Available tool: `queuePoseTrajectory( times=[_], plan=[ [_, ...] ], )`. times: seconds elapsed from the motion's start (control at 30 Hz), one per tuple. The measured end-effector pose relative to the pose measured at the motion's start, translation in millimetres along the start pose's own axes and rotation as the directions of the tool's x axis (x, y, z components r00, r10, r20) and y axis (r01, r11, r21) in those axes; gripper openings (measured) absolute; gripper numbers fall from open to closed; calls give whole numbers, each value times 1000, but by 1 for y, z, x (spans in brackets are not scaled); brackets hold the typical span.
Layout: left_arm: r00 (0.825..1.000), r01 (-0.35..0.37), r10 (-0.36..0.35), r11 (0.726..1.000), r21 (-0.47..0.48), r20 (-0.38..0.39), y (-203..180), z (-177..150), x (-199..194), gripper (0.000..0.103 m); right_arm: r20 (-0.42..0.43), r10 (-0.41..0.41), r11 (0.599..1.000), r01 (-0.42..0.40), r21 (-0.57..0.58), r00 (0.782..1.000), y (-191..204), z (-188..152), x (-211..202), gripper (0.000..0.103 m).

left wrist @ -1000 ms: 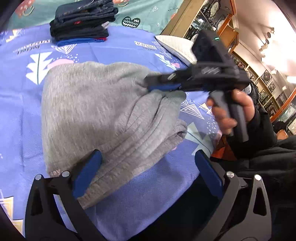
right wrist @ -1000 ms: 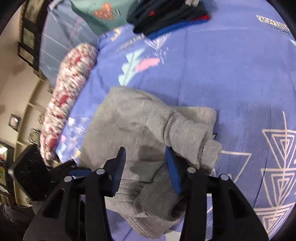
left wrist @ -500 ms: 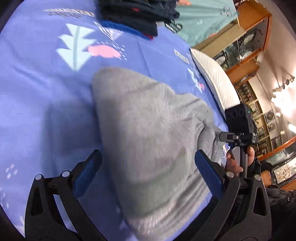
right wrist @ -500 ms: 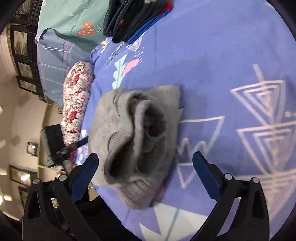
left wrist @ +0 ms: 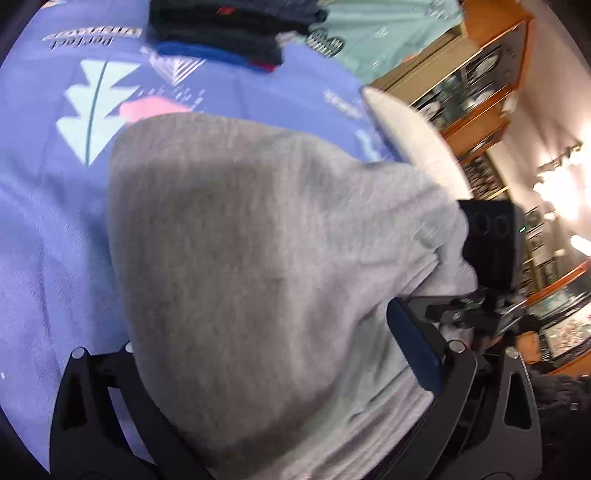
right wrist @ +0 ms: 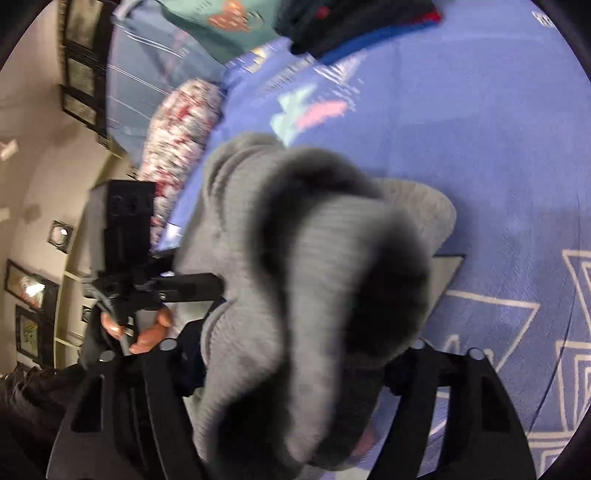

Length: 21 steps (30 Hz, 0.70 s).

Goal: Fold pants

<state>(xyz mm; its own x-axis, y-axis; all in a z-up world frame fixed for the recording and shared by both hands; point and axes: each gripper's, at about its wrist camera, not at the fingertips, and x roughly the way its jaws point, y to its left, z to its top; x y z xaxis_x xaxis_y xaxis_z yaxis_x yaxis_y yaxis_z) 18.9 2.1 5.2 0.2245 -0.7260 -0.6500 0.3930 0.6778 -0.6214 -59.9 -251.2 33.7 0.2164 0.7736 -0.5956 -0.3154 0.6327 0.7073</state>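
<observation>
On a blue patterned bedspread (left wrist: pixel 44 229), grey pants (left wrist: pixel 258 258) lay gathered into a thick, compact bundle, seemingly folded more than once. Both grippers were around the bundle from opposite ends.

From the left wrist view, the left gripper (left wrist: pixel 280 373) had its fingers spread wide, the grey cloth filling the space between them and covering the left finger. Whether the pads pressed the fabric could not be told.

From the right wrist view, the right gripper (right wrist: pixel 295 369) had just been narrowing, with the ribbed cuffs and rolled end of the pants (right wrist: pixel 314 288) bulging between its fingers. Blur hid whether the pads actually gripped.

A stack of dark folded clothes (left wrist: pixel 225 33) sat at the far side of the bed, well apart from the bundle. A floral pillow (right wrist: pixel 177 133) lay at the bed's edge, near the bundle.

The folding itself looked nearly done. What seemed left was to tidy the loose cuff end and probably move the bundle to the stack.
</observation>
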Motion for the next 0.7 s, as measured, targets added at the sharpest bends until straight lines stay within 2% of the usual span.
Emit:
queuePoseTrajectory(
  times=[0.03, 0.13, 0.2, 0.3, 0.4, 0.43, 0.5, 0.57, 0.6, 0.63, 0.67, 0.7],
  plan=[
    [999, 20, -20, 1000, 7, 32, -5, 7, -10, 99, 19, 4, 1000, -4, -24, 1000, 8, 4, -6, 66],
    [990, 14, -26, 996, 88, 140, -28, 40, -41, 99, 94, -11, 994, 21, -105, 995, 32, 27, -26, 64],
    [980, 7, -33, 992, 129, 196, -43, 75, -58, 99, 149, -15, 987, 39, -158, 989, 50, 54, -43, 63],
    [960, -51, -5, 980, 193, 281, -69, 149, -79, 100, 254, -50, 968, 110, -226, 966, 80, 117, -73, 62],
    [929, -88, -2, 970, 226, 370, -81, 236, -96, 100, 368, -109, 940, 216, -262, 923, 107, 201, -99, 63],
    [920, -80, -12, 973, 218, 392, -78, 270, -99, 100, 411, -132, 929, 257, -267, 902, 114, 236, -105, 63],
    [913, -60, -18, 982, 178, 408, -61, 327, -93, 101, 473, -173, 913, 321, -253, 864, 117, 299, -108, 64],
    [919, -24, -17, 995, 99, 394, -27, 377, -70, 101, 514, -228, 903, 377, -206, 827, 106, 352, -98, 69],
    [925, -38, 10, 997, 64, 380, -8, 395, -52, 101, 531, -275, 898, 411, -156, 802, 92, 376, -89, 75],
    [932, -86, 74, 996, 18, 354, 15, 410, -31, 101, 536, -331, 893, 441, -88, 777, 73, 399, -75, 80],
    [939, -143, 147, 989, -34, 312, 39, 420, -6, 101, 528, -385, 883, 469, -28, 757, 53, 415, -61, 90],
    [944, -187, 205, 978, -92, 260, 61, 426, 15, 101, 497, -457, 860, 509, 34, 738, 24, 431, -37, 92]
  ],
)
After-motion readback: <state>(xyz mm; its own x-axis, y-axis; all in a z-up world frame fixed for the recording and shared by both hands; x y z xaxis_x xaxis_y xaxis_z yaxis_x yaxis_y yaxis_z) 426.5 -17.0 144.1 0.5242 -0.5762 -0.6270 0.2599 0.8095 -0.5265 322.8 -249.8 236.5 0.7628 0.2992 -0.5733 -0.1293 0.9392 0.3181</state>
